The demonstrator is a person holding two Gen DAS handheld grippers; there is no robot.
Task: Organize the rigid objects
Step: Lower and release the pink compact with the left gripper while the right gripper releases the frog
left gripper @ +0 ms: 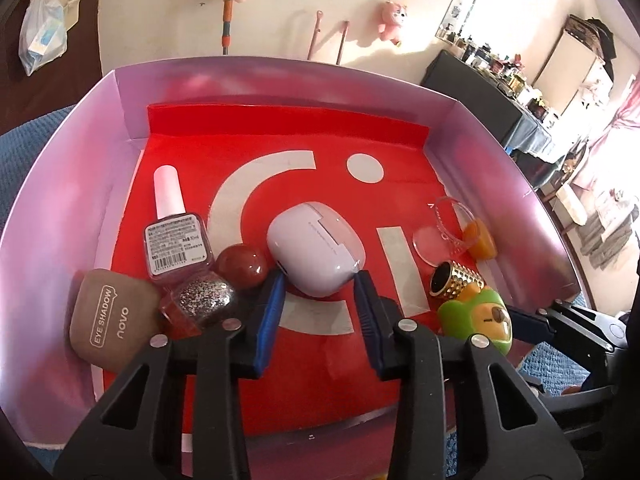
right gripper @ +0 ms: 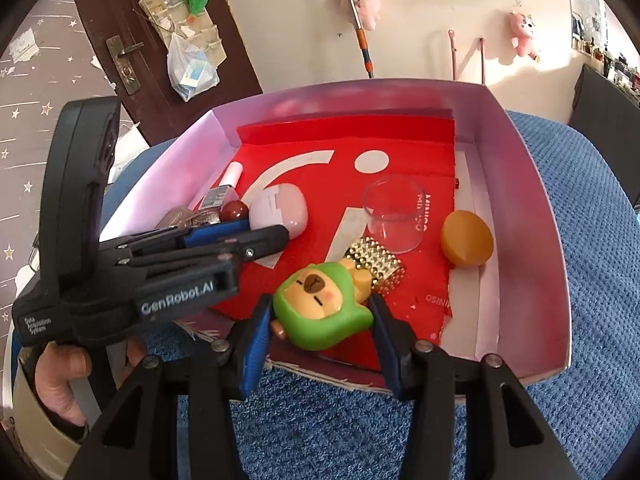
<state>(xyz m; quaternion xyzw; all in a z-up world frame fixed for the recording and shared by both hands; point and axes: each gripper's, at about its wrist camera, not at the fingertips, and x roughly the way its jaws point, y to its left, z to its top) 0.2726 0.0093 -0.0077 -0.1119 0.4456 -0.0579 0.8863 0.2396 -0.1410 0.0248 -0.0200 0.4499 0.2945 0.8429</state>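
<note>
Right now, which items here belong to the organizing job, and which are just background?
Job: box, earbud case between left gripper fingers, capybara toy between right gripper fingers, nail polish, glass cup.
Background: pink plush, plastic bag.

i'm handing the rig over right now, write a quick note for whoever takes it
Left gripper: open, fingers either side of the lilac earbud case, not squeezing.
Right gripper: fingers at both sides of the green capybara figurine at the box's near edge; grip unclear.
In the pink box with red liner: nail polish bottle, dark red ball, glitter-topped bottle, brown eye shadow compact, clear glass cup, orange puck, gold studded cylinder.
Left: final placement of case and figurine.
</note>
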